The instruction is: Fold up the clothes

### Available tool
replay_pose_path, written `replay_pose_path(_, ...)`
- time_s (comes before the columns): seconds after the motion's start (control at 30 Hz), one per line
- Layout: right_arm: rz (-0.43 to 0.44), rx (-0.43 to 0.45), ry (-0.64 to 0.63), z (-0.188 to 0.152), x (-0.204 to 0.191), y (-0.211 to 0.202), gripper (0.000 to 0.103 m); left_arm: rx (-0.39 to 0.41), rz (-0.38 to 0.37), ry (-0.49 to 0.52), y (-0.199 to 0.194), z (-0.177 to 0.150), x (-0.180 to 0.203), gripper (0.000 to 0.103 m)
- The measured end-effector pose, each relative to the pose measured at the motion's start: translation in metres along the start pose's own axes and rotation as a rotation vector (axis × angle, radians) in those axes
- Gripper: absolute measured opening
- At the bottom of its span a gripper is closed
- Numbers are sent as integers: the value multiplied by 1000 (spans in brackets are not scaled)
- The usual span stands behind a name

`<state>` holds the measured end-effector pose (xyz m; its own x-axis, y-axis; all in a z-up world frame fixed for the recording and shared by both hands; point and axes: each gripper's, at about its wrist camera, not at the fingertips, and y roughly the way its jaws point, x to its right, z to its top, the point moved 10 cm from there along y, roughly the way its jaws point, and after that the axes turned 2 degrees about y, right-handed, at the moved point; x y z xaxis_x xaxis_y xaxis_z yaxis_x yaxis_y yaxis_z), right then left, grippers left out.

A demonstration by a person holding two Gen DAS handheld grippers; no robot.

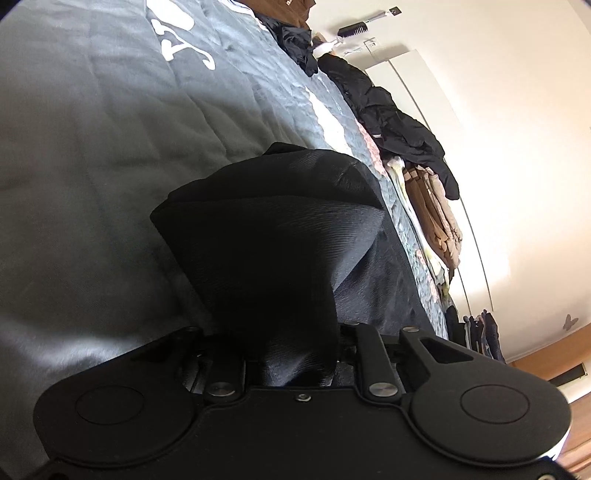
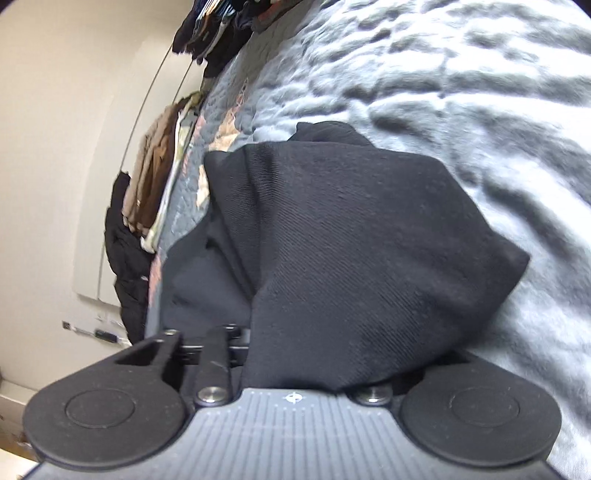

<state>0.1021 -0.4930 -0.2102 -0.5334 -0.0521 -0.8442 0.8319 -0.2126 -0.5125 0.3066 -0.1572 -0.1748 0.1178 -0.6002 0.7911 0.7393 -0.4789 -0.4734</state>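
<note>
A black ribbed garment point(image 1: 266, 236) bunches up right in front of the left wrist camera and narrows into the mouth of my left gripper point(image 1: 295, 347), which is shut on it; the cloth hides the fingers. In the right wrist view the same black garment point(image 2: 351, 240) drapes over my right gripper point(image 2: 306, 358) and funnels down between its jaws, pinched there. Its fingers are covered too. The garment lies partly on the grey quilted bedspread point(image 1: 92, 147).
A grey fleecy blanket point(image 2: 461, 92) covers the bed to the right. Along the bed's far edge lie a black jacket point(image 1: 399, 122), folded brown clothes point(image 1: 439, 218) and more dark clothes point(image 2: 214, 26). A white wall and wardrobe point(image 1: 498, 147) stand behind.
</note>
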Motion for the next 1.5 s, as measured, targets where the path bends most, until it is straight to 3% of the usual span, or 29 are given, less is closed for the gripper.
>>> replay_pose_path(0.23, 14, 0, -19, 1, -18, -24, 20, -13, 1, -16, -28, -7, -6, 17)
replay_pose_path(0.37, -5, -8, -23, -7, -10, -52, 20, -30, 21, -41, -59, -20, -22, 17)
replay_pose_path(0.8, -78, -41, -26, -46, 62, -190, 20, -100, 65, -71, -187, -65, -78, 17)
replay_pose_path(1.1, -86, -36, -73, -67, 100, -252, 20, -105, 55, -78, -227, -88, -103, 17)
replay_pose_path(1.17, -80, -34, -91, -70, 105, -258, 21, -114, 48, -85, -227, -90, -108, 21)
replay_pose_path(1.27, -73, -46, -116, -69, 110, -260, 25, -129, 40, -98, -227, -90, -116, 37)
replay_pose_path(1.4, -77, -109, -112, -65, 115, -266, 44, -129, 73, -31, -246, -87, -113, 45)
replay_pose_path(1.47, -73, -114, -119, -66, 115, -279, 49, -117, 110, -2, -263, -87, -111, 59)
replay_pose_path(1.5, -73, -114, -124, -67, 114, -288, 52, -106, 126, 9, -273, -87, -110, 60)
